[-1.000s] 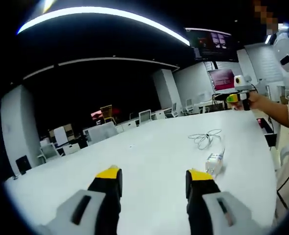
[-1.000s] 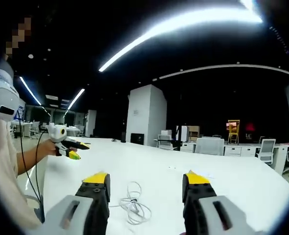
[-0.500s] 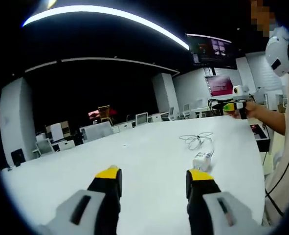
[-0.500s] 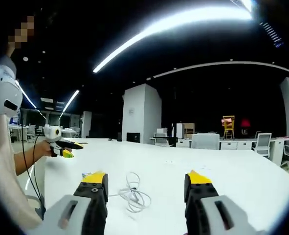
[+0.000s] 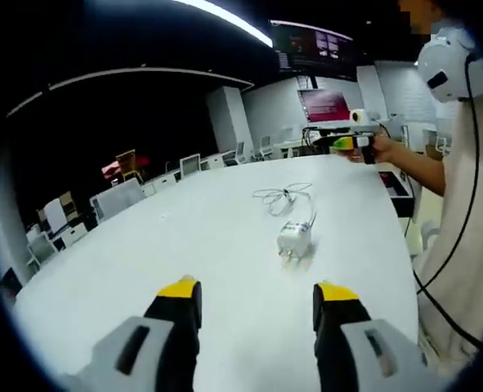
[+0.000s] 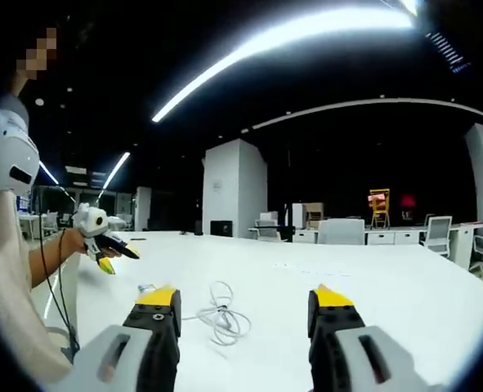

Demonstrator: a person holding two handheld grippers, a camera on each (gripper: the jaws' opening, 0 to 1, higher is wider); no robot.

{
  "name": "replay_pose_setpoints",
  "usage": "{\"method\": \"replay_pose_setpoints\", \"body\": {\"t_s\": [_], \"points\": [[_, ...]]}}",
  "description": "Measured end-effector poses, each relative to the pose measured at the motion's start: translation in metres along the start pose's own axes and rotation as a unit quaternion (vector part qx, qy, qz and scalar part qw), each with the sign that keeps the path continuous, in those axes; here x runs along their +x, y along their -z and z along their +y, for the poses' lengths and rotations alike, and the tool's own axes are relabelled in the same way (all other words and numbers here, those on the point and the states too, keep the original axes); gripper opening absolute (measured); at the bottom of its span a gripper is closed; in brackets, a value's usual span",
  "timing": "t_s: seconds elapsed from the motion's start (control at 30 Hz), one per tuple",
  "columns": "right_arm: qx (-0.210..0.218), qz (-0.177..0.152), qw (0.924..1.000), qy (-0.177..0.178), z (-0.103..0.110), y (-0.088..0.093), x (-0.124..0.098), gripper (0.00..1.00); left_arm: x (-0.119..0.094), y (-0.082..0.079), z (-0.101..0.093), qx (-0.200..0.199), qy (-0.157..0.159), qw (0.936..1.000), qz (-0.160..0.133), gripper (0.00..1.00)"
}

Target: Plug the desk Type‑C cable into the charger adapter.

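A white charger adapter (image 5: 293, 239) lies on the white table (image 5: 184, 237), ahead of my left gripper (image 5: 257, 294) and slightly right of its line. That gripper is open with nothing between its jaws. Just beyond the adapter is the loose coil of white cable (image 5: 280, 196). In the right gripper view the same cable (image 6: 225, 320) rests on the table (image 6: 388, 302) between and beyond the open, empty jaws of my right gripper (image 6: 244, 298). Each gripper also appears in the other's view, held in a hand: the right gripper (image 5: 347, 141) far right, the left gripper (image 6: 118, 257) at left.
A person (image 5: 470, 212) stands at the table's right edge, with a cord hanging down their front. Beyond the table are office chairs and desks (image 5: 122, 200), a white pillar (image 6: 233, 192) and wall screens (image 5: 315, 51). Bare tabletop lies left of the adapter.
The left gripper's camera has swung down and toward the adapter, which now sits nearer the middle of its view. In the right gripper view the left gripper's tips have dipped downward.
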State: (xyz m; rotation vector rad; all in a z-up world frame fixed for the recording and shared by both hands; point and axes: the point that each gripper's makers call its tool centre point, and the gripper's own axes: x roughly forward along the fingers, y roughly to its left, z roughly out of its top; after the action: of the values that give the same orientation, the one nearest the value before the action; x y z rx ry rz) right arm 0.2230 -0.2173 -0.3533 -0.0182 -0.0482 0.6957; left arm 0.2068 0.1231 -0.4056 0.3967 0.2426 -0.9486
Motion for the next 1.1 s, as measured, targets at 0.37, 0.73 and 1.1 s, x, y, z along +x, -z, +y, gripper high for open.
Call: {"method": "replay_pose_setpoints", "body": {"t_s": [0.37, 0.73, 1.1], "points": [[-0.002, 0.01, 1.0, 0.0, 0.005, 0.007, -0.01, 0.64, 0.015, 0.001, -0.008, 0.034, 0.079, 0.9924, 0.087, 0.54], [-0.001, 0.018, 0.9998, -0.006, 0.014, 0.015, -0.013, 0.64, 0.039, -0.007, -0.009, 0.074, 0.121, 0.9777, 0.155, 0.53], [0.004, 0.021, 0.9997, -0.012, 0.02, 0.016, -0.014, 0.64, 0.069, -0.028, -0.018, 0.112, 0.162, 0.9617, 0.191, 0.52]]}}
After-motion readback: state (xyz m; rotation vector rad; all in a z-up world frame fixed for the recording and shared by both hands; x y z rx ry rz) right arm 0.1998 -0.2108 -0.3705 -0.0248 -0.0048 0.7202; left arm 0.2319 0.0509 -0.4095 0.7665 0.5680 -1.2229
